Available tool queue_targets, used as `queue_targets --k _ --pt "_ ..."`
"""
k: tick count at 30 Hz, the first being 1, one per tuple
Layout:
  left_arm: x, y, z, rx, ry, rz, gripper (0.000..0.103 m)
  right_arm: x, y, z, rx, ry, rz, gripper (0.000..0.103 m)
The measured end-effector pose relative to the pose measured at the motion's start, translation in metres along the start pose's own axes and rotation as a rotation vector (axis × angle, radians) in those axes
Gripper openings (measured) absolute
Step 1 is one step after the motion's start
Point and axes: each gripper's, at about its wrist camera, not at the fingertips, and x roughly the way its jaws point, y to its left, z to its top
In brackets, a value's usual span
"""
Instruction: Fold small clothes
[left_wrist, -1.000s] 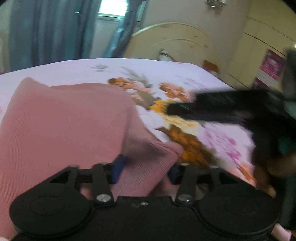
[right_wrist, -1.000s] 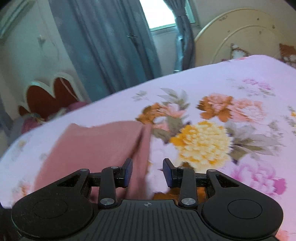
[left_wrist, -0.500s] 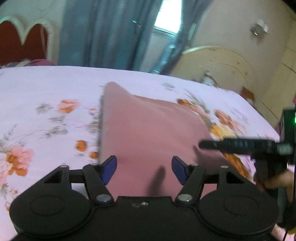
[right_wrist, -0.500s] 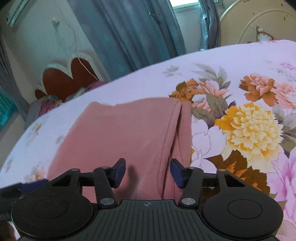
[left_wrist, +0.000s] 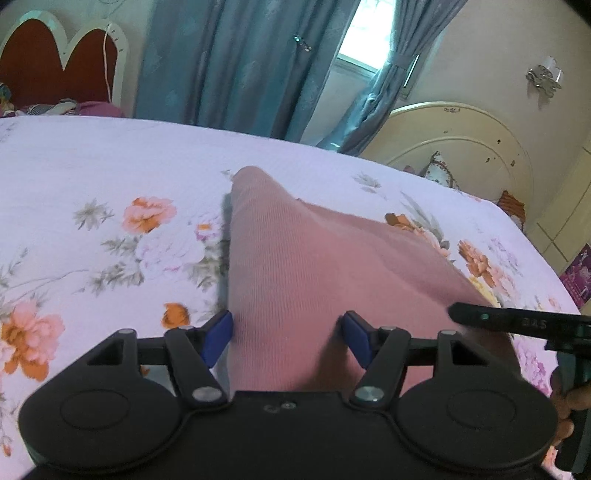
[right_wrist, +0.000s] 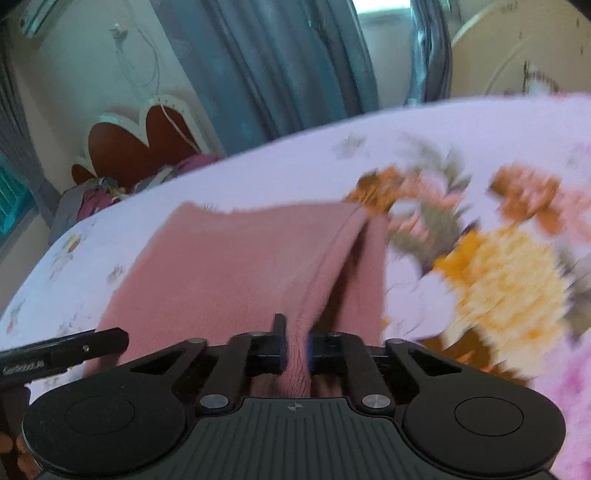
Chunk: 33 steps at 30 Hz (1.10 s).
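Observation:
A folded pink ribbed garment (left_wrist: 314, 266) lies on the floral bedsheet (left_wrist: 110, 177). My left gripper (left_wrist: 286, 334) is open, its blue pads on either side of the garment's near left edge, with the cloth passing between them. In the right wrist view my right gripper (right_wrist: 295, 349) is shut on the near right folded edge of the pink garment (right_wrist: 236, 266), which bunches up between the pads. The other gripper's black finger shows at the right edge of the left view (left_wrist: 517, 321) and at the left edge of the right view (right_wrist: 62, 350).
The pale lilac bedsheet with flower print (right_wrist: 498, 273) spreads around the garment. A red heart-shaped headboard (left_wrist: 55, 66) and blue curtains (left_wrist: 240, 62) stand beyond the bed. A cream round headboard (left_wrist: 461, 147) is at the far right.
My right gripper has shut on the garment's folded right edge. My left gripper has stayed open and shifted over the garment's left side. The right view is now motion-blurred.

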Motion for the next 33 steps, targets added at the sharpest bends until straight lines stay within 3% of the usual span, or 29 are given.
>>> queue_targets --k 4,9,11,13,18,21,22,24,33 --pt "0.012 -0.006 -0.01 0.029 0.032 -0.006 0.071 0.018 -0.007 -0.012 -0.034 0.063 -0.07 0.007" --pt "0.013 -0.001 -0.014 0.008 0.059 -0.012 0.074 0.001 -0.005 -0.015 0.028 0.056 -0.043 0.008" --pt "0.012 0.001 -0.014 0.005 0.066 -0.018 0.074 -0.014 -0.008 -0.017 0.071 0.051 -0.008 0.016" --pt "0.011 0.001 -0.015 0.002 0.071 -0.022 0.074 -0.029 -0.004 -0.024 0.059 0.047 -0.009 0.035" --pt "0.005 0.001 -0.02 0.013 0.081 -0.027 0.074 -0.046 0.008 -0.047 0.003 0.076 -0.024 0.035" --pt "0.002 0.0 -0.023 0.019 0.09 -0.026 0.074 -0.046 0.009 -0.056 -0.002 0.086 -0.035 0.033" --pt "0.001 0.0 -0.024 0.018 0.095 -0.025 0.074 -0.046 0.01 -0.057 -0.004 0.091 -0.037 0.023" --pt "0.001 -0.001 -0.027 0.019 0.104 -0.022 0.074 -0.044 0.011 -0.06 -0.029 0.106 -0.052 0.015" --pt "0.003 -0.008 -0.031 0.016 0.138 0.003 0.073 -0.045 0.022 -0.063 -0.174 0.123 -0.134 0.004"
